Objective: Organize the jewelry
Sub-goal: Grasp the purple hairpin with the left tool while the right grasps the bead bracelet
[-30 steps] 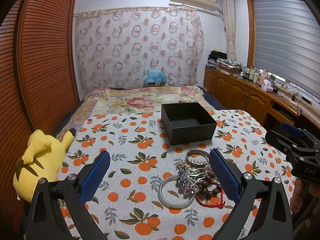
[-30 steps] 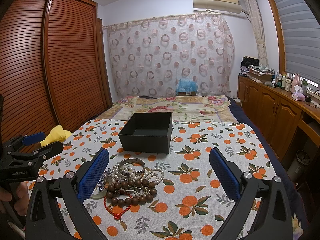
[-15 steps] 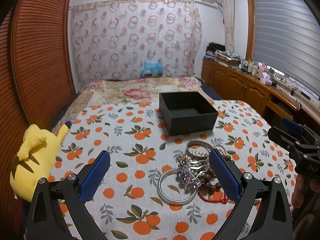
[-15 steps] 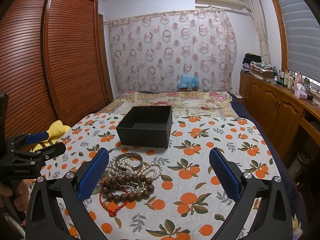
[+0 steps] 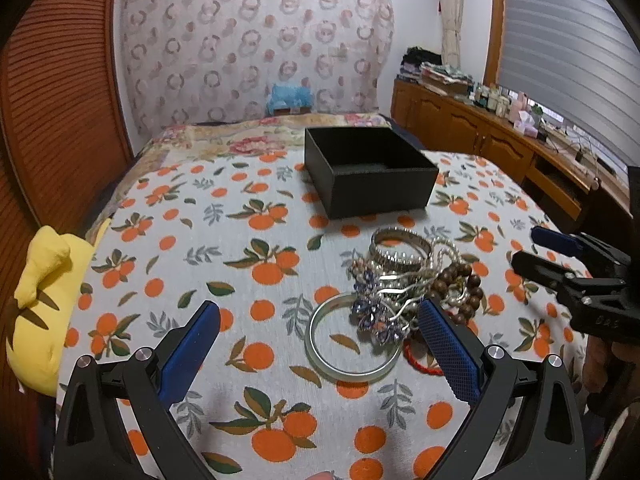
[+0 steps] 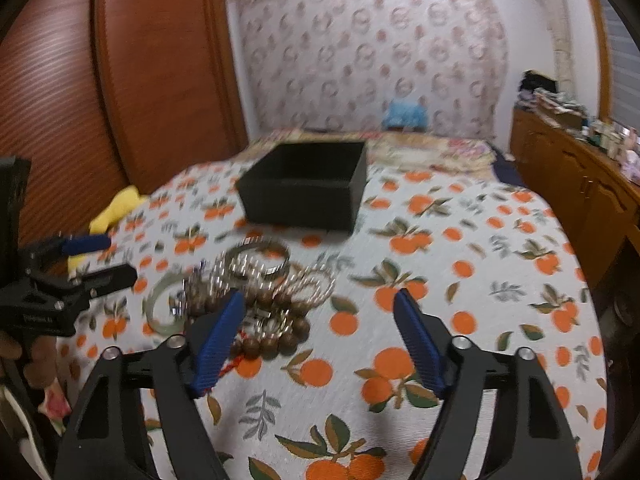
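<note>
Yellow plush (image 5: 44, 304) at left edge of orange-print cloth (image 5: 248, 264). Left gripper (image 5: 320, 330) jaws apart, empty, over pale bangle (image 5: 352, 360). Jewelry pile (image 5: 408, 280) lies just in front of black box (image 5: 368, 172). Right gripper (image 6: 320, 322) jaws apart, empty, left pad over beads

**Both tongs spread, nothing gripped**

My left gripper (image 5: 318, 326) hangs with its blue pads wide apart. My right gripper (image 6: 320, 320) is spread too, seemingly a little narrower, though that view is blurred.
</note>
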Motion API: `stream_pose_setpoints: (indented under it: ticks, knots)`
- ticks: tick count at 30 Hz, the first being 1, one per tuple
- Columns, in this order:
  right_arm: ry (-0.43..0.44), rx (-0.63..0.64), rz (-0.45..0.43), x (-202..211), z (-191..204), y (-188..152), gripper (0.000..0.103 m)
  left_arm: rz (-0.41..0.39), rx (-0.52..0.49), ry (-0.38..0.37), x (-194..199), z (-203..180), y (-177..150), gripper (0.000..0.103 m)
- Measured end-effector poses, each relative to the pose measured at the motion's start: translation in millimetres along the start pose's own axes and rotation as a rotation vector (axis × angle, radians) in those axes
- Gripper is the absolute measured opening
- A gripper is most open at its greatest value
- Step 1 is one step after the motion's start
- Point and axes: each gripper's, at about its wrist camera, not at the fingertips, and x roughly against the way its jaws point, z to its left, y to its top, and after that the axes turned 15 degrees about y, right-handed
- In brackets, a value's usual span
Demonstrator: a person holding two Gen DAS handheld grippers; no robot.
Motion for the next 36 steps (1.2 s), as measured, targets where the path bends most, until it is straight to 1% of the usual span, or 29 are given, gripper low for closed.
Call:
stream_pose_setpoints:
  ticks: [4,10,15,16,18,19,20,21,23,24,26,28,29,30,35,36]
  knots:
    - [0.02,0.026,0.073,-17,1,-4,0.065,0.016,-0.015,-0.002,-5,-1,-3,0.096]
    - [0.049,0.041,0.135,-36,-1,2,0.046,0.042,-0.018,-0.018,-14,0,-6,0.096]
    - [0.075,0.04,0.184,-52,-3,4,0.044,0.054,-0.008,-0.053,-19,1,-5,0.096]
    - [0.077,0.043,0.196,-55,-3,4,0.04,0.056,-0.006,-0.062,-19,1,-5,0.095]
    - [0.085,0.048,0.211,-59,-1,2,0.034,0.057,-0.01,-0.079,-20,0,-4,0.088]
    - [0.09,0.05,0.215,-59,-1,1,0.024,0.064,-0.011,-0.096,-22,-1,-3,0.084]
    - [0.086,0.055,0.219,-60,0,0,0.017,0.069,-0.01,-0.11,-23,-2,-3,0.08]
    - [0.084,0.059,0.216,-59,0,0,0.015,0.075,-0.009,-0.129,-24,-4,-2,0.078]
    - [0.087,0.064,0.197,-53,1,0,0.015,0.083,-0.012,-0.152,-26,-7,-1,0.067]
    - [0.087,0.067,0.188,-50,1,1,0.015,0.086,-0.014,-0.162,-28,-8,0,0.065]
    - [0.082,0.074,0.159,-41,1,3,0.015,0.102,-0.019,-0.183,-32,-12,2,0.055]
    - [0.069,0.082,0.129,-30,2,7,0.015,0.106,-0.028,-0.193,-34,-16,3,0.053]
    - [0.065,0.083,0.117,-25,2,9,0.015,0.111,-0.028,-0.203,-37,-18,4,0.047]
    - [0.06,0.084,0.106,-21,2,10,0.015,0.122,-0.025,-0.213,-40,-19,5,0.044]
    - [0.041,0.09,0.064,-1,-2,16,0.015,0.16,0.005,-0.229,-49,-18,6,0.035]
    - [0.04,0.091,0.06,1,-3,17,0.015,0.166,0.008,-0.232,-51,-18,6,0.035]
